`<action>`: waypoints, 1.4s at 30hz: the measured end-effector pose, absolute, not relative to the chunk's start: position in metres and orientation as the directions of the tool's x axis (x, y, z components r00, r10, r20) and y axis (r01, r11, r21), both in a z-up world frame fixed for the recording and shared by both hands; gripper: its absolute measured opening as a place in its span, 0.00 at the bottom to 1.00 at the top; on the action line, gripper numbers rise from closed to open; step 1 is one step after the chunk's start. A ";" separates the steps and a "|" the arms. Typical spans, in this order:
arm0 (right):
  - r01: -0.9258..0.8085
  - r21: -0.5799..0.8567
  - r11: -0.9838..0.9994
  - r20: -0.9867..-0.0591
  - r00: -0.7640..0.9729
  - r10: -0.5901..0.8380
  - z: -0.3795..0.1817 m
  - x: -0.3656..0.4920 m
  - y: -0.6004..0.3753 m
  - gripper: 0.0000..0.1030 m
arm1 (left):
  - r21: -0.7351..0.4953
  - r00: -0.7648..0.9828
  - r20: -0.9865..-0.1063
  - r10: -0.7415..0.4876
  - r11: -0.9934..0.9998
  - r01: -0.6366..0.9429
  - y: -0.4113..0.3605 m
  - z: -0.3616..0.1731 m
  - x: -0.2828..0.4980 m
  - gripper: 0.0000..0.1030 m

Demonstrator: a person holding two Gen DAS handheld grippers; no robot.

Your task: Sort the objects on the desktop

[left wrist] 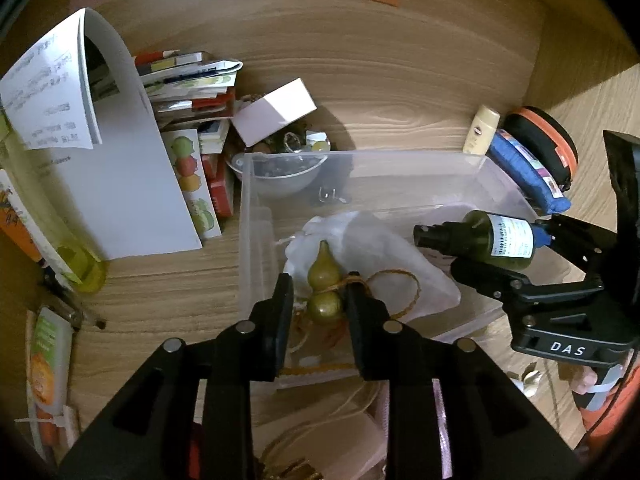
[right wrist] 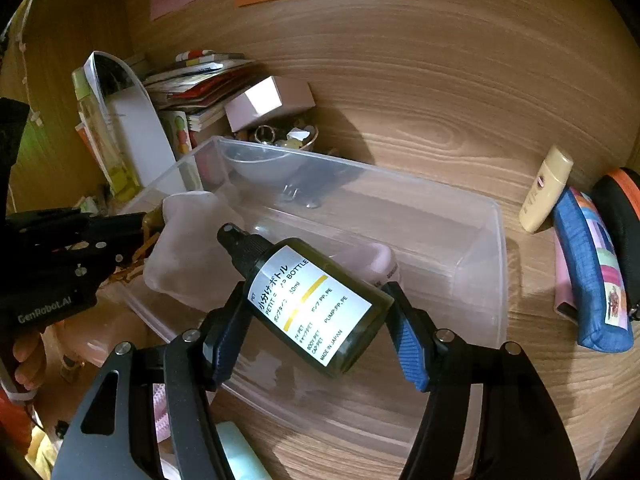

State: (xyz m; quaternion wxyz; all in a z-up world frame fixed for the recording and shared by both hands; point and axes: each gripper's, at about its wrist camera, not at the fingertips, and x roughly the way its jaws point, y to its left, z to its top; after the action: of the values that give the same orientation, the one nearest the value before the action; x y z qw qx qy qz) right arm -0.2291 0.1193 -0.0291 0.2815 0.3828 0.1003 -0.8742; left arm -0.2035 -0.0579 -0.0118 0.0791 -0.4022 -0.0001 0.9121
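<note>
Right claw (right wrist: 316, 312) grips the spray bottle (right wrist: 312, 304), left claw (left wrist: 320, 300) pinches the gourd (left wrist: 324, 292), over the wooden desk (right wrist: 420, 120).

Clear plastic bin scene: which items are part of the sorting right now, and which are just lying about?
In play: clear plastic bin; green spray bottle in right gripper; gourd charm between left gripper fingers.
Lying about: cream tube; blue pouch; book stack; white bowl.

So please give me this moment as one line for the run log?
left gripper: shut on gourd charm | right gripper: shut on green spray bottle | both over clear plastic bin
</note>
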 end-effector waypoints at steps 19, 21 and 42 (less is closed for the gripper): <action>0.544 0.095 -0.834 -0.758 -0.503 -0.415 -0.024 -0.227 0.127 0.71 | -0.003 -0.683 -0.722 0.106 -0.989 -0.150 -0.043 0.000 -0.170 0.77; 0.540 0.088 -0.837 -0.752 -0.515 -0.412 -0.020 -0.222 0.130 0.77 | -0.008 -0.688 -0.717 0.107 -0.989 -0.146 -0.045 0.004 -0.166 0.78; 0.517 0.025 -0.856 -0.665 -0.630 -0.400 0.027 -0.151 0.169 0.92 | -0.043 -0.741 -0.667 0.074 -0.997 -0.061 -0.098 0.030 -0.092 0.96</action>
State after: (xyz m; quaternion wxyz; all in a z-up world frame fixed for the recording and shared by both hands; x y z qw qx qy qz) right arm -0.1507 0.1686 0.0266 0.2552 0.3461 0.0843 -0.8989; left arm -0.0922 -0.0982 0.0298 0.0362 -0.3581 -0.0089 0.9330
